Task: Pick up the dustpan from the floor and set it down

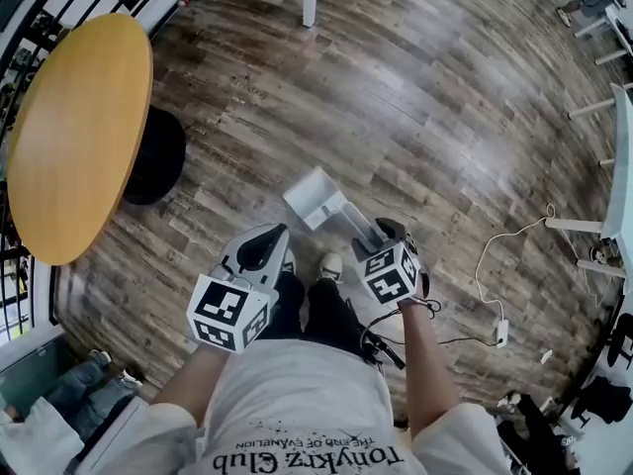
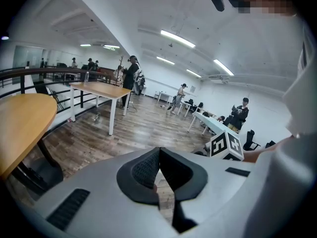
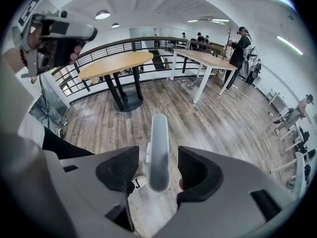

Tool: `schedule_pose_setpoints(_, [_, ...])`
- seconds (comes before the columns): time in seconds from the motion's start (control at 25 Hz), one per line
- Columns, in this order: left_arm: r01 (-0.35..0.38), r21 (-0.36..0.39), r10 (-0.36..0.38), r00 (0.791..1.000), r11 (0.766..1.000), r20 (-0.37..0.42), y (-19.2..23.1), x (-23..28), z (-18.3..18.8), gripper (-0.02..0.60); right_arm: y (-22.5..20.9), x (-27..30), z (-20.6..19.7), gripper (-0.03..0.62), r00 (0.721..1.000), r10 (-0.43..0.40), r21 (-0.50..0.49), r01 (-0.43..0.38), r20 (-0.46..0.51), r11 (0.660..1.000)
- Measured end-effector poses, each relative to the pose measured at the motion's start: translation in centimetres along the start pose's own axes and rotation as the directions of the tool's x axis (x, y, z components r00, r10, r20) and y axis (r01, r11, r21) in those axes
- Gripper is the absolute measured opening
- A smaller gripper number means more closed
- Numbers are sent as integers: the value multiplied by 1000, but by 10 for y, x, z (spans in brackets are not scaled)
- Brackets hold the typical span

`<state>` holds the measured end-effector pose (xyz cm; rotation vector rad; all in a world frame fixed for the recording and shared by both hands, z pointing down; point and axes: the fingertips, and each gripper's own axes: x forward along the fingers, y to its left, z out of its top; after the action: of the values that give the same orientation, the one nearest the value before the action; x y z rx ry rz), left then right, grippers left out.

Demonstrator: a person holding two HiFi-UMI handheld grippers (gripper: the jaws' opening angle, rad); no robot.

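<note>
Right gripper (image 3: 158, 168) has its jaws spread wide. The dustpan (image 1: 315, 198) handle (image 3: 159, 148) rises between the pads (image 3: 119, 170), touching neither. The pan rests on the wood floor (image 1: 425, 97), just ahead of the shoe (image 1: 329, 265). Left gripper (image 2: 159, 168) — jaws pressed together, empty.

Open-plan office or lab space. Wood-plank floor (image 1: 415, 97), round wooden table (image 1: 79, 137), long white-legged tables (image 2: 96, 88), black railing (image 3: 114, 48) along the edge, ceiling strip lights (image 2: 177, 38), people (image 2: 131, 73) standing about at desks.
</note>
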<state>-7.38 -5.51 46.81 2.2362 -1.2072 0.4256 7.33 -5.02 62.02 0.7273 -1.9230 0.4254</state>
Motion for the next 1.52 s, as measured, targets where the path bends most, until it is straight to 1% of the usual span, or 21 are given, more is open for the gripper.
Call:
schedule_pose_setpoints(0.2, [11,22,-11,1000,1000,11,-15,-2,10,23,-5,-36,21,241,993,-40,20,38,107,999])
schedule_pose_setpoints(0.4, [14,46,-15,1000,999,19,-27,-10,17,23,3,-73,42,229,972,-18,41,9,234,999])
schedule_pose_setpoints(0.44, [14,52,-15,1000,999,22,-29,-13,19,23,4,-80,46,213,965,-24,50,11,261,999])
schedule_pose_setpoints(0.64, [13,82,-17,999,997,38,-42,-23,26,23,9,-115,62,83,929,-55,103,18,366,994])
schedule_pose_setpoints(0.8, [21,96,-26,999,995,46,-57,-30,30,23,19,-135,68,51,907,-49,114,1,419,993])
schedule_pose_setpoints(0.92, [29,107,-36,998,994,56,-67,-34,31,23,30,-150,73,30,879,-11,143,-65,478,988])
schedule_pose_setpoints(1.0, [32,113,-38,998,993,57,-73,-36,30,23,36,-161,76,26,860,-2,159,-91,510,983])
schedule_pose_setpoints(1.08, [33,117,-40,997,993,62,-77,-38,30,23,38,-170,77,25,847,-22,173,-83,531,981])
schedule_pose_setpoints(1.16, [34,116,-43,996,993,72,-80,-41,31,23,37,-175,77,25,840,-54,189,-59,539,980])
schedule_pose_setpoints(1.32, [23,119,-35,995,993,93,-83,-47,35,23,33,-179,74,26,841,-104,207,-10,531,978])
schedule_pose_setpoints(1.52, [3,123,-17,994,992,108,-80,-52,43,23,27,-185,78,26,834,-132,230,6,535,973])
